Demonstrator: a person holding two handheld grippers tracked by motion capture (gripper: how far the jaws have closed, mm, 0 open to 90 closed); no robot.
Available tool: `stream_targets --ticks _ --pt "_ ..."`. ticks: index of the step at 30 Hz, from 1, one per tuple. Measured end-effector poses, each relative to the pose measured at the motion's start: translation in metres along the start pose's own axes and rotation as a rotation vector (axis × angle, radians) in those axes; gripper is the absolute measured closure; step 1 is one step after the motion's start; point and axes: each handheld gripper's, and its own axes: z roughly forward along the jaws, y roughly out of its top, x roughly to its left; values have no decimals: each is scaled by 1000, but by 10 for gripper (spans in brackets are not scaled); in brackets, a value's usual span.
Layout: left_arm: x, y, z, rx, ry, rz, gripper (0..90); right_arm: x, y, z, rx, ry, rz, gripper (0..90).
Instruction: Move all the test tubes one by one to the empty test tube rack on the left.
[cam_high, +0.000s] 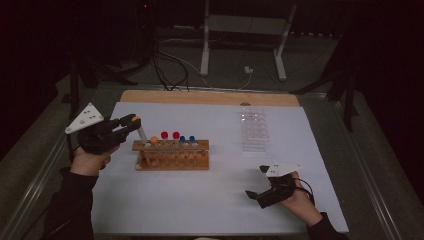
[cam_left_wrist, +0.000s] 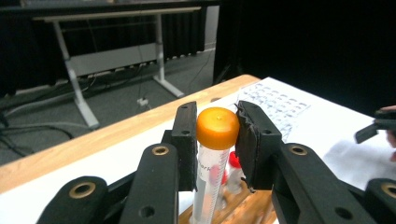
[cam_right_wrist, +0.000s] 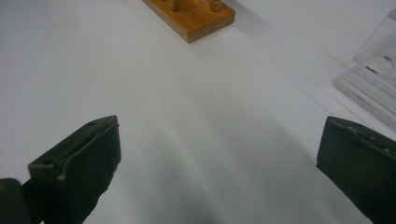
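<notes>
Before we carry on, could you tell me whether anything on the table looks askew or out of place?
One thing: the orange-capped tube leans away from the wooden rack at its left end, gripped at the cap by the left claw, while the other tubes stand upright. The right claw is open, apart.

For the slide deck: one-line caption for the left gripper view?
Left gripper clamps an orange-capped tube above the wooden rack.

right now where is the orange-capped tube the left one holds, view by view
High view: the orange-capped tube is left of centre, tilted, at the wooden rack's left end, its cap between the left hand-held gripper's jaws.
Left gripper view: centre, cap clamped between the two black pads, body running down to the bottom edge.
Right gripper view: not in it.
Shared landmark: the wooden rack, at the top edge of the right gripper view.
</notes>
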Motion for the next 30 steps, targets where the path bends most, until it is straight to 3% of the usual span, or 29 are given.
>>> stream_targets --ticks 5,10,13,26,30 --pt "8 -12 11 42 18 -17 712 0 0 -1 -2 3 0 0" --pt "13 -20 17 39 16 -45 712 -1 0 0 -1 -1 -2 0" --pt "14 -24 22 66 21 -36 712 0 0 0 2 1 -1 0" --pt "20 -46 36 123 19 -66 714 -1 1 -1 2 14 16 0" --pt "21 -57 44 165 17 -64 714 -2 1 -2 2 20 24 0"
